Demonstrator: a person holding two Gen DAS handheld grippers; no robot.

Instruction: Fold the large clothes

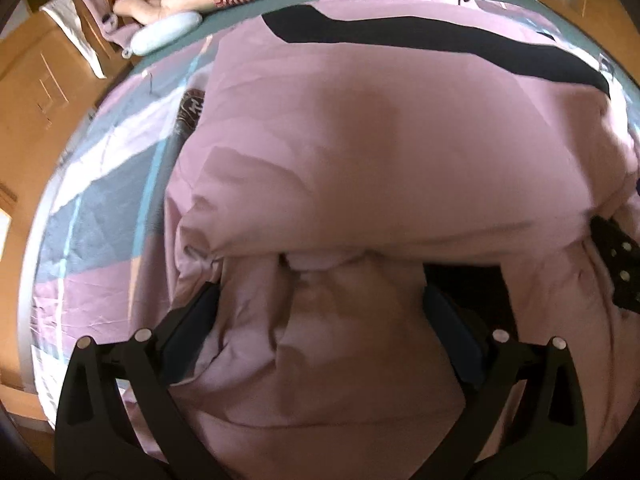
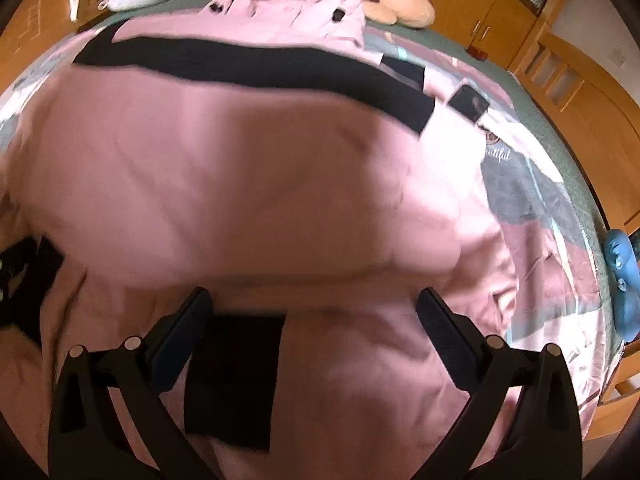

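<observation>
Black fingers [image 1: 208,312] of the left gripper [image 1: 320,312] and right gripper [image 2: 316,316] are held spread, unclamped, over a pink padded coat [image 2: 240,168] filling the frame's centre on a bed [image 2: 560,184]; soft, bulky, probably slippery, best taken at the hem.

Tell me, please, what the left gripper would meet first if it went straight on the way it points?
Most likely the pink coat. The left gripper is open, and the coat's folded bulk rises right ahead of the fingers, filling the view. Depth is hard to judge through the fisheye, but nothing else lies between.
</observation>
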